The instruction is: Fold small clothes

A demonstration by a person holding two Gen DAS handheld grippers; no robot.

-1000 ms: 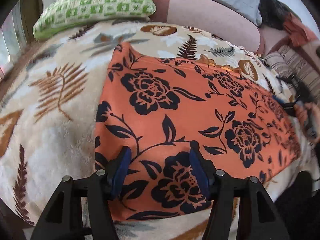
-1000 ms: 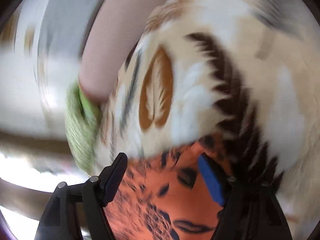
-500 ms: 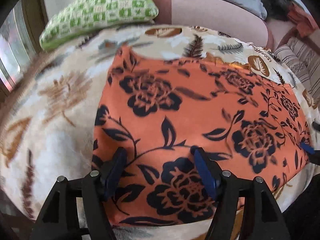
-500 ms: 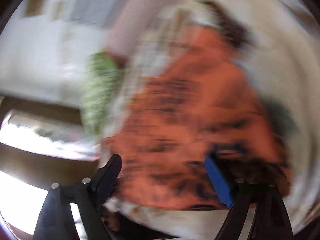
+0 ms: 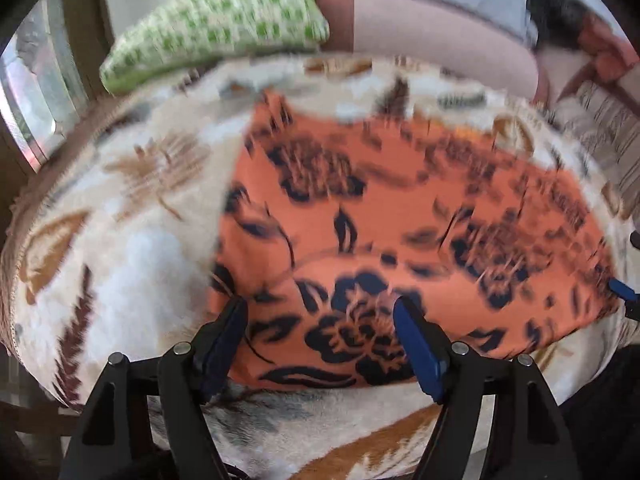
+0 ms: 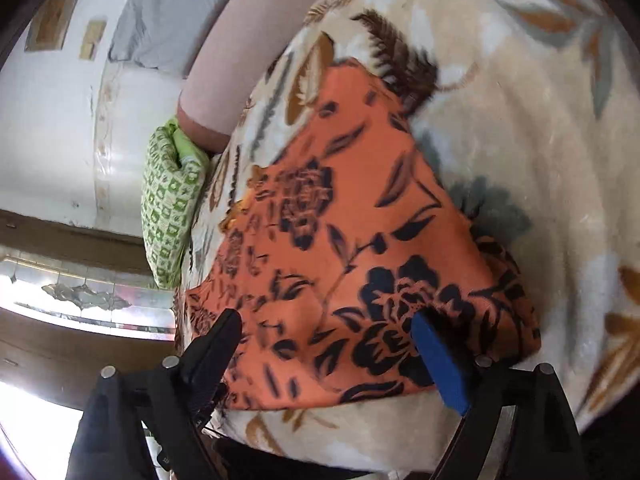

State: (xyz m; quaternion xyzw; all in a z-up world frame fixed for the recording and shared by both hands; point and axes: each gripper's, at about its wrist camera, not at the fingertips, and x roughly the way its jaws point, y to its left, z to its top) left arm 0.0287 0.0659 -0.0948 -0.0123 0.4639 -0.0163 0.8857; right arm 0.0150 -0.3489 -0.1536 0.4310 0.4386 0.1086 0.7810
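Lying flat on the blanket (image 5: 132,208), orange cloth (image 5: 400,216) spans both open claws.

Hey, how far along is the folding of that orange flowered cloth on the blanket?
Done: the orange flowered cloth lies flat on the leaf-print blanket as a tidy shape with straight edges, seemingly folded at least once. In hand: nothing; the left hand-held gripper and right hand-held gripper have just been opening and hover over its near edge, pads clear. Left: probably another fold; I can't tell how many layers there are.
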